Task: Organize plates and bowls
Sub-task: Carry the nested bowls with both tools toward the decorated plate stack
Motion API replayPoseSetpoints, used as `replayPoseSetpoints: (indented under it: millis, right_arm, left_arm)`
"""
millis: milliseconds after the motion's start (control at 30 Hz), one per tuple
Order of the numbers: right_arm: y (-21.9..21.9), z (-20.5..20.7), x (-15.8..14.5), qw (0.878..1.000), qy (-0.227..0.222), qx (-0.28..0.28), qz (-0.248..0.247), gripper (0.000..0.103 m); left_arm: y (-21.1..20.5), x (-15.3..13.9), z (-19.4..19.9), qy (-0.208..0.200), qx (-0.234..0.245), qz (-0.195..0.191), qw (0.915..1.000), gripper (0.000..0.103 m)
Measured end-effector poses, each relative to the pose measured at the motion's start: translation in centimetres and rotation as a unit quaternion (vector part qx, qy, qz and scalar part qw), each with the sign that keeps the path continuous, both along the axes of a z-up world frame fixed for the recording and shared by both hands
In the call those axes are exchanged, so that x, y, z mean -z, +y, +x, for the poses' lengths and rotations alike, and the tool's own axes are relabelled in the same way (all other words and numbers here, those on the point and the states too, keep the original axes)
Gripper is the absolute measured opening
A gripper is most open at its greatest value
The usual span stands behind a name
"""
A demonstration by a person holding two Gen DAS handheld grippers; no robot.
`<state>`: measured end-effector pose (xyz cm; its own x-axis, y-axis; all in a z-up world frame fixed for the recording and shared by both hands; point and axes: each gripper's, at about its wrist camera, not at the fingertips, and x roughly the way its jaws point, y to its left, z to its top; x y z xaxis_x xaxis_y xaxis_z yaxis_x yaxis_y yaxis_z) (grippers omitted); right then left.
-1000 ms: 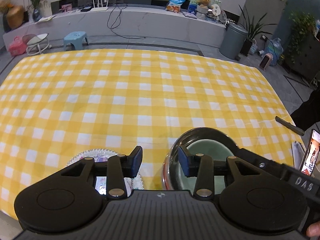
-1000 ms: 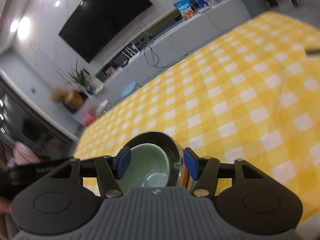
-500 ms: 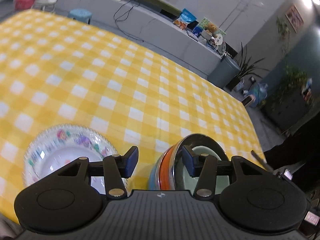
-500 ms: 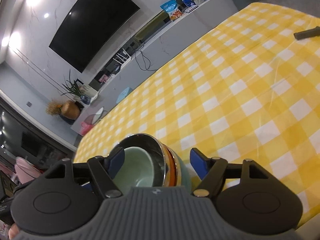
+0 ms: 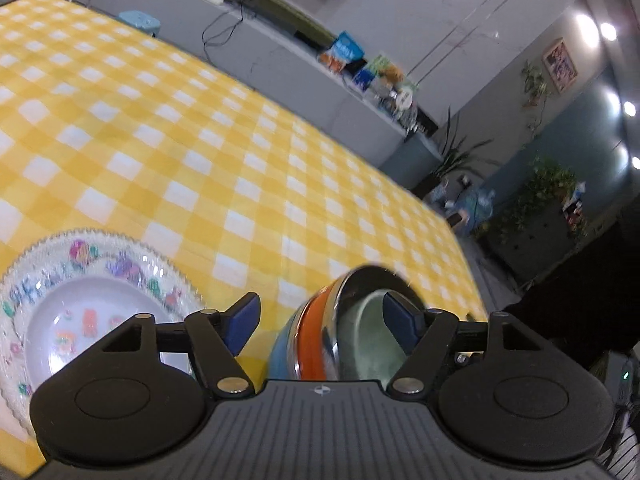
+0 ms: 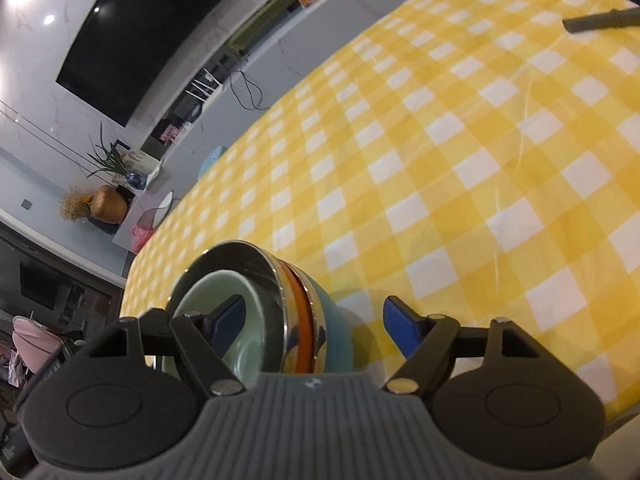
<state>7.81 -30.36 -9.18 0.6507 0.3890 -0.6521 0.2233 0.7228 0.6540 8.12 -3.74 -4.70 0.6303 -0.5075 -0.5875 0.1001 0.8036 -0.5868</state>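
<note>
A stack of nested bowls [image 5: 320, 332] stands near the table's front edge: a blue bowl at the bottom, an orange one, a steel one, and a pale green bowl [image 5: 372, 340] inside. My left gripper [image 5: 320, 320] is open with its jaws either side of the stack's rim. A flowered white plate [image 5: 76, 304] lies to the left of the stack. In the right wrist view the same stack [image 6: 304, 320] sits between the open jaws of my right gripper [image 6: 314, 320], with the green bowl [image 6: 240, 320] behind the left finger.
The table has a yellow and white checked cloth [image 5: 200, 140]. A dark pen-like object [image 6: 600, 22] lies at the far right of the table. A low white cabinet [image 5: 280, 52] and plants stand beyond the table.
Both grippers have tilted and opened wider around the bowl stack. The left wrist view has swung, so more of the flowered plate shows.
</note>
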Motion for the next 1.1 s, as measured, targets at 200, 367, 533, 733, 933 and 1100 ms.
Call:
replayPoseSetpoints:
  millis: [200, 367, 533, 733, 933, 1100]
  right_arm:
    - [0.8, 0.2, 0.0, 0.999, 0.017, -0.011, -0.026, 0.075]
    - [1.7, 0.5, 0.0, 0.997, 0.021, -0.028, -0.064, 0.075]
    - [1.8, 1.1, 0.5, 0.995, 0.045, -0.035, -0.08, 0.076]
    - [2.0, 1.1, 0.6, 0.994, 0.052, -0.04, -0.083, 0.076]
    - [2.3, 1.0, 0.4, 0.994, 0.049, -0.043, -0.087, 0.074]
    - [2.2, 1.1, 0.4, 0.996, 0.045, -0.051, -0.064, 0.063]
  left_arm:
    - [-1.0, 1.0, 0.0, 0.029, 0.016, 0.031, 0.999, 0.08]
    - [-1.3, 1.7, 0.1, 0.051, 0.026, 0.039, 0.9976, 0.078]
    - [-2.0, 2.0, 0.2, 0.058, 0.034, 0.052, 0.9963, 0.078]
    - [-2.6, 1.9, 0.2, 0.057, 0.043, 0.066, 0.9953, 0.075]
    - [-3.4, 1.6, 0.3, 0.059, 0.053, 0.074, 0.9941, 0.064]
    - [-3.7, 1.5, 0.3, 0.057, 0.053, 0.081, 0.9936, 0.061]
